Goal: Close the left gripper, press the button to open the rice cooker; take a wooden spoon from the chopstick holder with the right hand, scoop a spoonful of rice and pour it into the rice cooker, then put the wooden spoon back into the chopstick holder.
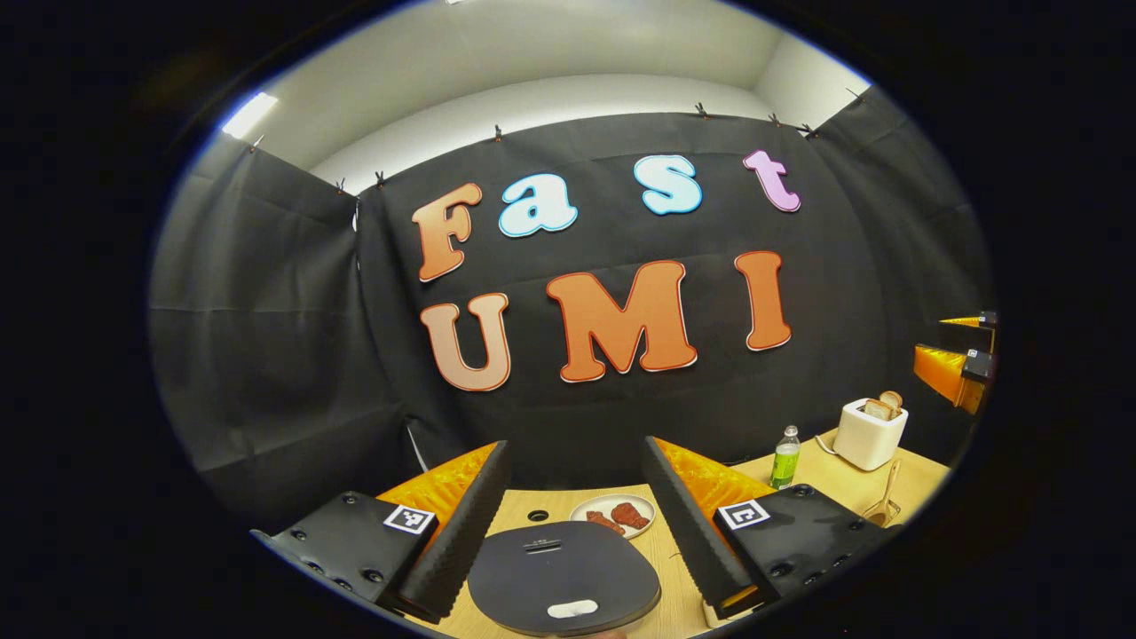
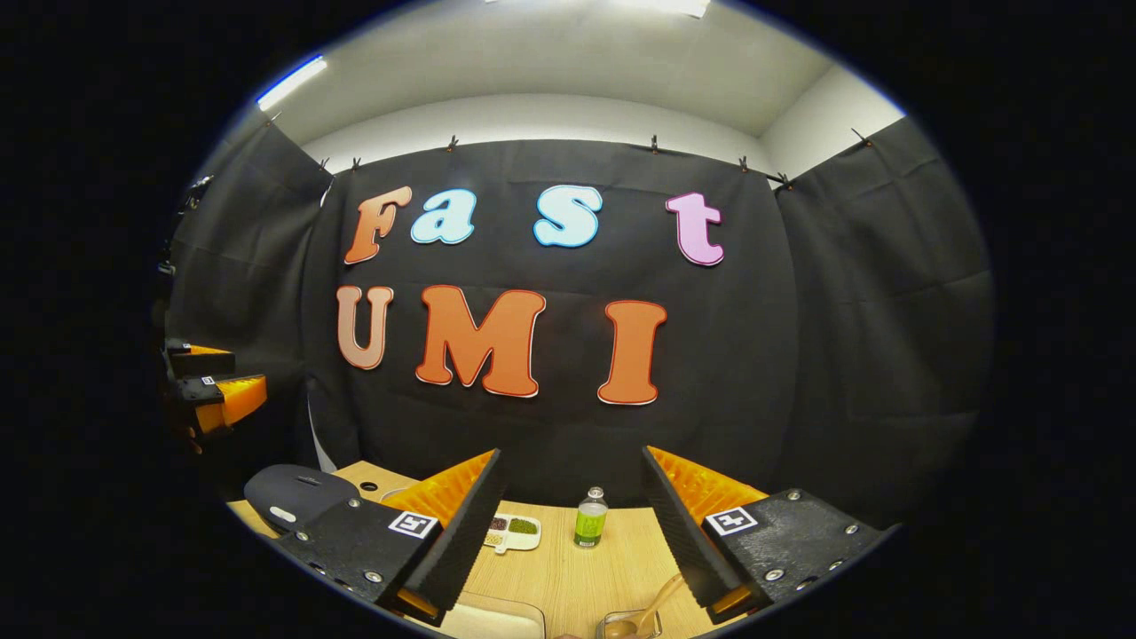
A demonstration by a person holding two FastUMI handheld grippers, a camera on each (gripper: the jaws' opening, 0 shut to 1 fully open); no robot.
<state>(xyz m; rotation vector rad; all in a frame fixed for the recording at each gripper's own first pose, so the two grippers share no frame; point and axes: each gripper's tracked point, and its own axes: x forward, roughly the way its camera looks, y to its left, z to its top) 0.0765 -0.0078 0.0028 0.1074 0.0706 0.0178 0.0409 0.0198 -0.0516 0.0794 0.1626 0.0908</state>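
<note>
The dark rice cooker lid (image 1: 564,572) lies shut just below and ahead of my left gripper (image 1: 577,532), with its white button (image 1: 572,609) at the near edge. The left gripper is open and holds nothing. A wooden spoon (image 1: 889,484) stands in a clear holder (image 1: 881,512) at the right. In the right gripper view the spoon's handle (image 2: 666,593) leans out of the clear holder (image 2: 632,624) just under my right gripper (image 2: 572,541), which is open with nothing between its fingers. The rice cooker (image 2: 297,493) sits at the far left there.
A plate of red food (image 1: 614,515) lies behind the cooker. A green bottle (image 1: 785,457) and a white toaster (image 1: 870,433) with toast stand at the right. A small tray of grains (image 2: 510,531) sits on the wooden table (image 2: 568,577). Black cloth walls close the back.
</note>
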